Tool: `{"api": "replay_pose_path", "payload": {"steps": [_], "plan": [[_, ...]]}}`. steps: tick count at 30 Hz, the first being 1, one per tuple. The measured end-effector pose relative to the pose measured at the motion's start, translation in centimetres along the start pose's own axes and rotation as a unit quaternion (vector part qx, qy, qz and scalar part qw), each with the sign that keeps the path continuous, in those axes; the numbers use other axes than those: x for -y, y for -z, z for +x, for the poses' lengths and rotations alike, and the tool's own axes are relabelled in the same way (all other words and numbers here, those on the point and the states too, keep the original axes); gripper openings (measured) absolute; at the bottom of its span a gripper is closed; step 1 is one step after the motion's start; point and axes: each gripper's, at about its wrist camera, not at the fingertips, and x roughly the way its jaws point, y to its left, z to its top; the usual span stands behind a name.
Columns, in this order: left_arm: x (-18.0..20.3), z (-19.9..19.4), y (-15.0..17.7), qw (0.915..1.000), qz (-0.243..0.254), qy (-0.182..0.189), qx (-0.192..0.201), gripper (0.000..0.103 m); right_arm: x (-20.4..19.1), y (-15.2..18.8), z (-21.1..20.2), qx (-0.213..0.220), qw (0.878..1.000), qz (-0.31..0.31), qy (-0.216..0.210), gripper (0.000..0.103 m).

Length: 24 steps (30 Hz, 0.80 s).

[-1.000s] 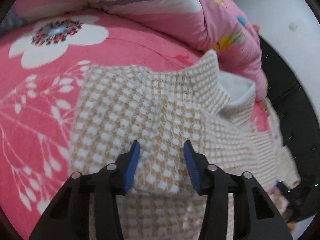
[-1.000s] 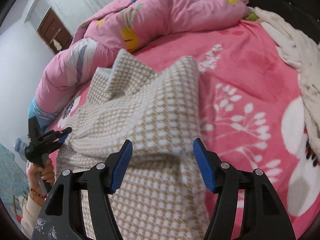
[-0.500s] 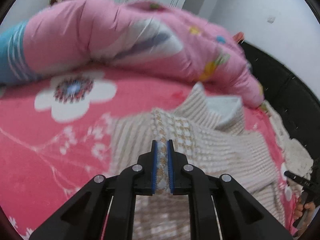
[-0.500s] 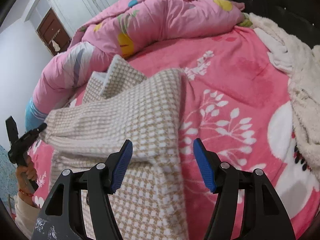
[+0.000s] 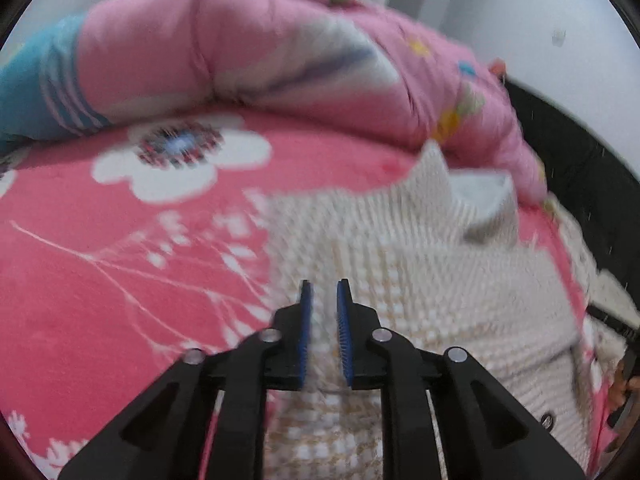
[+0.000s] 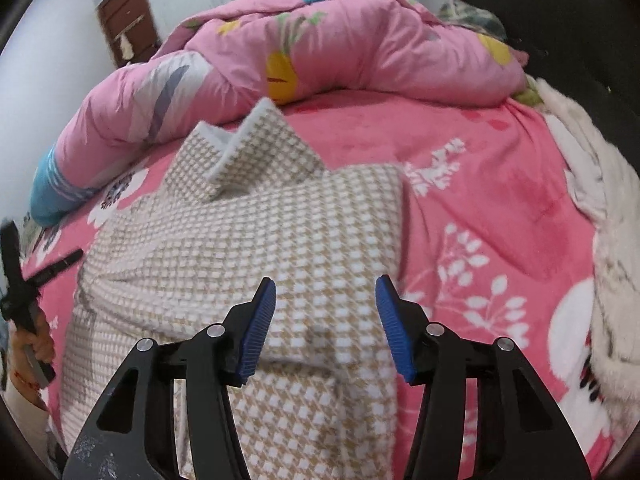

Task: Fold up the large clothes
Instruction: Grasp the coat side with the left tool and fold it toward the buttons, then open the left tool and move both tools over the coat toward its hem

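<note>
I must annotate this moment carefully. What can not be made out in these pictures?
Left wrist view, motion blur: whether the left gripper, its jaws just opened a little, grips the checked garment seen between them.
Right wrist view: the garment's lower hem, cut off by the bottom edge.
Right wrist view: most of the left hand, cut off by the left edge.

black gripper arms (image 6: 326,320), blue ribbed pads (image 6: 260,324), silver screws.

Left gripper (image 5: 322,292) angled down, jaws down to a thin slit, just eased open a hair, not pinching the sweater (image 5: 420,280) afaict. A hand (image 6: 38,346) grips its handle. Right gripper (image 6: 326,292) points down, jaws half-wide, just closing in, nothing clamped.
</note>
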Motion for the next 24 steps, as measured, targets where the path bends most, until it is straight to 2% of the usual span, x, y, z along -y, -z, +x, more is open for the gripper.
{"api": "replay_pose_path", "payload": {"steps": [2, 5, 7, 8, 9, 10, 11, 12, 14, 17, 19, 22, 24], "plan": [[-0.5, -1.7, -0.8, 0.9994, -0.014, 0.015, 0.026, 0.014, -0.2, -0.3, -0.1, 0.008, 1.000, -0.003, -0.002, 0.056], [0.5, -2.3, -1.6, 0.9989, -0.001, 0.039, 0.027, 0.014, -0.3, -1.1, 0.4, 0.015, 1.000, 0.002, -0.009, 0.055], [2.1, -0.8, -1.3, 0.9983, 0.016, 0.056, -0.007, 0.015, -0.2, -1.3, 1.8, 0.004, 1.000, 0.013, -0.023, 0.055], [2.8, 0.4, -0.9, 0.9978, 0.025, 0.054, -0.031, 0.018, -0.2, -1.1, 2.8, -0.008, 1.000, 0.013, -0.017, 0.056], [3.3, 1.6, -0.4, 0.9970, 0.034, 0.043, -0.055, 0.022, -0.2, -0.6, 4.7, -0.036, 0.999, 0.006, 0.004, 0.056], [3.9, 3.7, 0.7, 0.9944, 0.049, 0.009, -0.093, 0.023, 0.0, 0.3, 7.3, -0.081, 0.996, -0.008, 0.028, 0.056], [3.9, 5.4, 1.7, 0.9913, 0.056, -0.010, -0.119, 0.022, -0.1, 0.9, 8.5, -0.095, 0.995, -0.017, 0.031, 0.056], [3.8, 6.0, 2.3, 0.9919, 0.054, -0.009, -0.115, 0.022, 0.0, 1.1, 8.5, -0.087, 0.996, -0.019, 0.029, 0.056], [3.7, 5.0, 2.4, 0.9948, 0.048, -0.005, -0.090, 0.023, 0.1, 0.5, 7.2, -0.087, 0.996, -0.001, 0.027, 0.056], [3.5, 2.8, 1.9, 0.9946, 0.044, -0.013, -0.093, 0.024, 0.2, 0.4, 3.7, -0.079, 0.996, 0.017, 0.025, 0.064], [3.3, 0.4, 1.7, 0.9944, 0.050, -0.039, -0.084, 0.038, -0.2, 1.1, 0.2, -0.066, 0.997, 0.016, 0.028, 0.068], [3.3, -4.3, 2.5, 0.9952, 0.057, -0.041, -0.069, 0.052, -1.0, 2.9, -4.3, -0.049, 0.999, 0.009, 0.007, 0.078], [3.6, -7.5, 3.9, 0.9947, 0.065, -0.049, -0.063, 0.065, -1.9, 5.3, -7.9, -0.037, 0.999, -0.004, -0.015, 0.085]]}}
